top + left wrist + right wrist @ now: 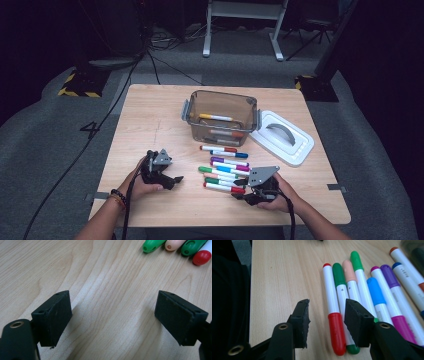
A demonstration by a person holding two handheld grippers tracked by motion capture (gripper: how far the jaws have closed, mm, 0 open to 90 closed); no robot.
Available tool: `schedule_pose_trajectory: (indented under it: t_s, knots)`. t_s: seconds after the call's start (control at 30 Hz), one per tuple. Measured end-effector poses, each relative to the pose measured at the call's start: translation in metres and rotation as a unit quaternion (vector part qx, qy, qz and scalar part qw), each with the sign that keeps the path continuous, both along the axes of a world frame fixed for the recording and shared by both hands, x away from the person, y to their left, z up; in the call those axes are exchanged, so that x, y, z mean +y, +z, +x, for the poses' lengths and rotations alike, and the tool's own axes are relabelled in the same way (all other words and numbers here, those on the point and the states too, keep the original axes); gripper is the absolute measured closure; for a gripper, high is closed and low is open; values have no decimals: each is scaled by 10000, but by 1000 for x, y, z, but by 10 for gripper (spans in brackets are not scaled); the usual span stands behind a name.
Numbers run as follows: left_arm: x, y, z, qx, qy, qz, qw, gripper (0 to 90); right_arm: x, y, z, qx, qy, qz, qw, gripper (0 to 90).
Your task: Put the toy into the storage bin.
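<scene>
Several capped markers lie side by side on the wooden table [150, 120]. The red marker [331, 302] is the nearest of the row [223, 188]. My right gripper [326, 308] is low over the table with its jaws on either side of the red marker's cap end. A gap shows at the left pad, so it is open. The right pad stands over the green marker [340, 277]. At the left, my left gripper [172, 181] rests in a hand, its jaws [112, 317] wide open over bare wood, and marker tips [150, 245] show beyond it.
A clear brown bin [192, 107] with a few markers inside stands at the table's middle back. Its white lid [282, 137] with a grey handle lies to the right. Two more markers [222, 150] lie just in front of the bin.
</scene>
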State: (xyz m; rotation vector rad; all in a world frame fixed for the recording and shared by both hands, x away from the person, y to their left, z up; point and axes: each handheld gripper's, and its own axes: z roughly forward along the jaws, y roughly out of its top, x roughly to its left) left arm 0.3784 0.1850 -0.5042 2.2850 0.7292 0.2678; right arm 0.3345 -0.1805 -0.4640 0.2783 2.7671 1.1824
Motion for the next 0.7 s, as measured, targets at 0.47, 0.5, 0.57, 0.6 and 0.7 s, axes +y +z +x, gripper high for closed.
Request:
schedule_pose_trajectory:
  t_s: [0.47,0.5,0.57,0.6,0.7]
  knots:
    - [0,0,0,-2,4,1,10000,146,5,-15,-1,29,79,-191,9998,544]
    - [0,0,0,-3,4,0,10000,146,5,-15,-1,14,76,-189,9998,544]
    - [0,0,0,-2,5,1,10000,146,6,-15,0,2,72,-190,9998,544]
    - [0,0,0,-1,5,1,10000,146,6,-15,1,-30,58,-201,9998,545]
    - [0,0,0,-2,5,0,10000,146,8,-19,2,-1,76,-310,9995,548]
